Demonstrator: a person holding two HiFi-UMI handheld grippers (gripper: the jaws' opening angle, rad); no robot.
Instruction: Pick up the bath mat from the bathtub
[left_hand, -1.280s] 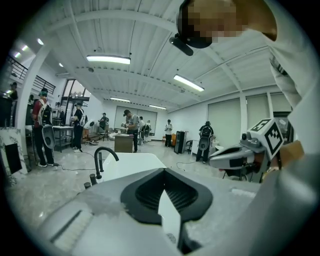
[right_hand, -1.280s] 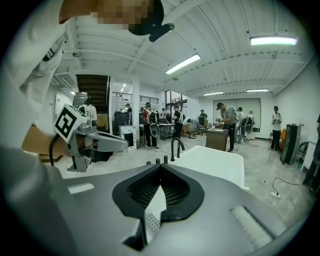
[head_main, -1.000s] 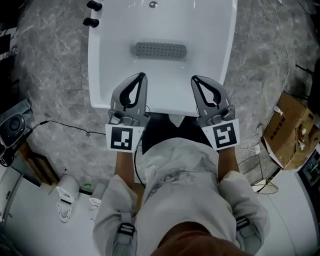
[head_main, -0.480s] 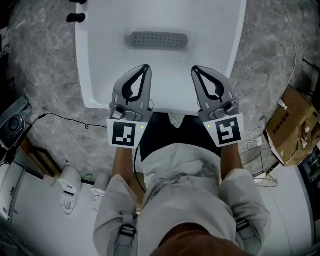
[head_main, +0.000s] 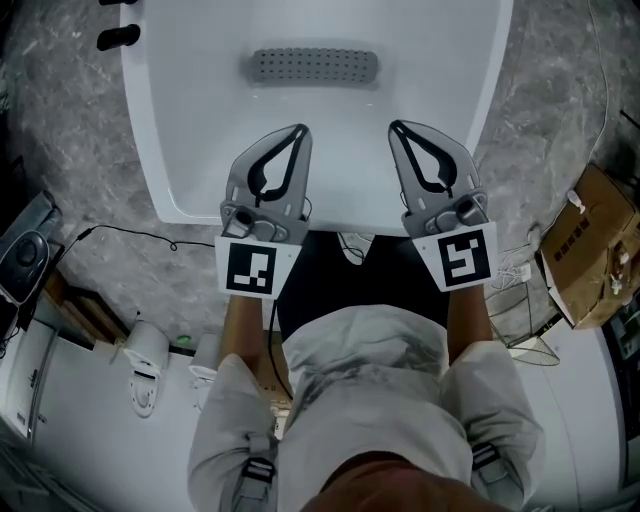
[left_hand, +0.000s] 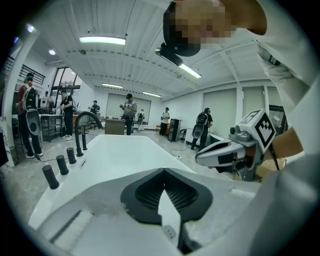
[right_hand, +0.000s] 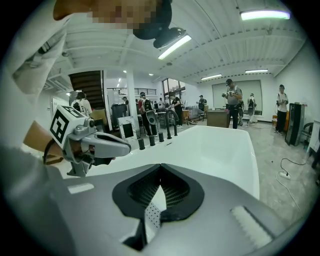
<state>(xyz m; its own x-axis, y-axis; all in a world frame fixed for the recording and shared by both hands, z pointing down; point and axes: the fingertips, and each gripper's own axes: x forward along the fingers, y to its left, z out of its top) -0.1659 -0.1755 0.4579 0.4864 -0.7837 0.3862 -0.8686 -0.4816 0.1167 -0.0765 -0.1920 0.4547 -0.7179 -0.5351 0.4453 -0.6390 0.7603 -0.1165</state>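
Mat: grey oblong bath mat (head_main: 313, 66), dotted with holes, lies flat on the tub floor, towards the far end in the head view. Nothing touches it.
Tub: white glossy bathtub (head_main: 150, 140). The mat sits about midway between its side walls. Black tap fittings (head_main: 118, 38) stand on the rim at the far left corner.
Left gripper: grey two-jaw left gripper (head_main: 300, 130) is over the tub's near end, tip pointing towards the mat and well short of it. Jaws clenched, tips meeting, nothing between them.
Right gripper: grey two-jaw right gripper (head_main: 393, 127) is level with the left one, on the same heading, apart from it. Jaws pressed together too, empty.
Person: pale-sleeved, stands at the near rim with one gripper in each hand.
Floor: grey marbled floor (head_main: 60, 130) surrounds the tub. A thin black cable (head_main: 130, 236) lies on the left, a brown cardboard box (head_main: 598, 250) on the right.
Background: both gripper views show several people standing in a large lit hall beyond the tub.
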